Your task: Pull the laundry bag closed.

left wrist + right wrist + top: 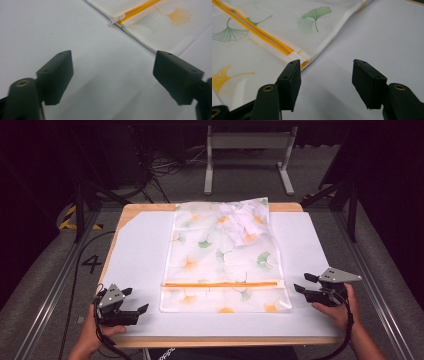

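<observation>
Nearest the camera, at the tabletop's (pixel 140 250) near-left corner, the left hand-held gripper (pixel 134 301) rests with jaws wide apart and nothing between them. To its right lies a mesh zip bag (pixel 225 265) printed with ginkgo leaves, a white garment (pixel 242 225) inside at its far end. Its orange zipper (pixel 220 283) runs crosswise, the pull tab (pixel 115 19) at the left end, nearer the left hand-held gripper. The right hand-held gripper (pixel 302 283), open and empty, sits just beside the bag's right edge.
</observation>
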{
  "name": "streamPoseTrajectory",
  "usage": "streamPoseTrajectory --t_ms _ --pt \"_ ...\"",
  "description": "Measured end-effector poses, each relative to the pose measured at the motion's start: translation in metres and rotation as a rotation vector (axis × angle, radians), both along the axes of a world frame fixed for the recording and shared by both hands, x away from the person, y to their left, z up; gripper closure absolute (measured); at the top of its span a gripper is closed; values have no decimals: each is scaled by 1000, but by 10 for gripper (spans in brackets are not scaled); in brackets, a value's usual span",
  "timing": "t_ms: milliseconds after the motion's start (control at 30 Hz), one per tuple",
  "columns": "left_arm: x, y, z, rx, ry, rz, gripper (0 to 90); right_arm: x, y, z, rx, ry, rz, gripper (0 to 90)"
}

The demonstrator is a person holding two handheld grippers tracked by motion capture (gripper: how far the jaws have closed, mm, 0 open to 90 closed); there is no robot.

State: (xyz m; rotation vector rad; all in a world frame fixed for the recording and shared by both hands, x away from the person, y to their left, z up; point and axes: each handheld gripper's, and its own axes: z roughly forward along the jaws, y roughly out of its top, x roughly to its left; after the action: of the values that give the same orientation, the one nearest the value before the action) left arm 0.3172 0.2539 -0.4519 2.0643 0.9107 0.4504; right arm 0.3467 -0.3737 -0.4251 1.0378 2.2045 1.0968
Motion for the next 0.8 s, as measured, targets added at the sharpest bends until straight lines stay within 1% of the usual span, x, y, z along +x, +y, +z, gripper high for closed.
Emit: streamPoseTrajectory --t_ms 33,67,100,133,167,200,233,300,333,367,400,433,467,533,567,600,633,667,733,800 --pt "0 -1 1 5 -9 7 235 1 1 0 6 2 4 410" --pt "0 -2 1 -8 -14 2 265 1 2 0 5 6 5 412" --pt "0 -4 1 -11 -15 2 312 2 3 0 5 9 7 415" --pt "0 -5 2 -6 -18 4 343 2 5 0 5 11 14 418" --pt "-1 -7 2 -15 -20 0 363 3 7 1 1 12 15 422" --pt "-1 -7 3 -14 -29 -22 413 3 9 2 0 14 16 422" --pt "-3 -9 4 -8 -37 -30 451 4 11 3 1 14 18 421" --pt "-4 -9 5 -4 -40 -32 510 6 17 6 13 9 31 420" --pt "-7 -9 8 12 -51 -63 519 8 21 9 4 3 36 420" --pt "-9 -9 9 13 -53 -82 533 9 25 11 2 -3 48 420" --pt "-11 -10 10 16 -54 -99 566 10 28 12 2 -6 55 421" --pt "-11 -11 11 30 -58 -107 590 12 33 13 -3 -12 61 428" --pt "-11 -12 11 32 -50 -120 605 14 38 14 -8 -14 71 432" --pt "-10 -16 12 40 -52 -135 641 18 48 16 -13 -16 94 451" --pt "-10 -16 12 40 -52 -135 666 18 48 16 -13 -16 94 451" --pt "-9 -21 12 55 -46 -154 708 22 61 18 -30 -11 118 458" --pt "-9 -21 12 55 -46 -154 731 23 65 20 -30 -12 130 466" --pt "-9 -26 13 76 -41 -168 781 24 72 22 -28 -18 152 486" --pt "-8 -30 13 86 -34 -185 831 27 82 26 -20 -17 175 495" --pt "-7 -34 14 103 -28 -188 877 31 95 32 -6 -22 200 505"
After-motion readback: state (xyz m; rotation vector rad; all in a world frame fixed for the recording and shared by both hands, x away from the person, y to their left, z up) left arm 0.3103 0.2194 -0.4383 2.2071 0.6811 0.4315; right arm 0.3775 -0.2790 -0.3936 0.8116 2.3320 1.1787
